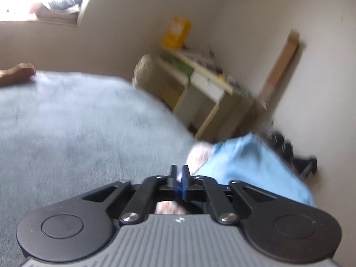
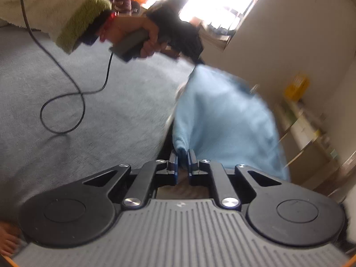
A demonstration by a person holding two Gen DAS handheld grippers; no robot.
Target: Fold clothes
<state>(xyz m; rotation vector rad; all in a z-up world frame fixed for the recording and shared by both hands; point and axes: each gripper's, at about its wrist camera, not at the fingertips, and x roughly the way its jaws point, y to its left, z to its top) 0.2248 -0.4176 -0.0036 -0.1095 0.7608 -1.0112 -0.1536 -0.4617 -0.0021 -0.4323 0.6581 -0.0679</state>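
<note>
While the left gripper (image 1: pixel 179 173) and right gripper (image 2: pixel 183 155) each pinch the blue garment (image 2: pixel 224 120), it hangs above the grey carpet (image 2: pixel 124 111). A black cable (image 2: pixel 66 98) loops nearby, a shelf unit (image 1: pixel 200 93) beyond.

the cloth (image 2: pixel 224 120) is a plain light blue with no print, and the carpet (image 1: pixel 66 129) under it is a flat, slightly mottled grey. both grippers, the left gripper (image 1: pixel 179 174) and the right gripper (image 2: pixel 183 163), have black linkage arms with silver screw heads, blue pads on the fingertips (image 2: pixel 176 166), and a grey ribbed body. the sleeve (image 2: pixel 51 6) is fluffy cream with an olive-green cuff, the cable (image 2: pixel 66 102) is black, the walls are off-white, the shelf unit (image 1: pixel 200 93) is pale wood, and a yellow bag (image 1: pixel 176 33) stands on top of it.
</note>
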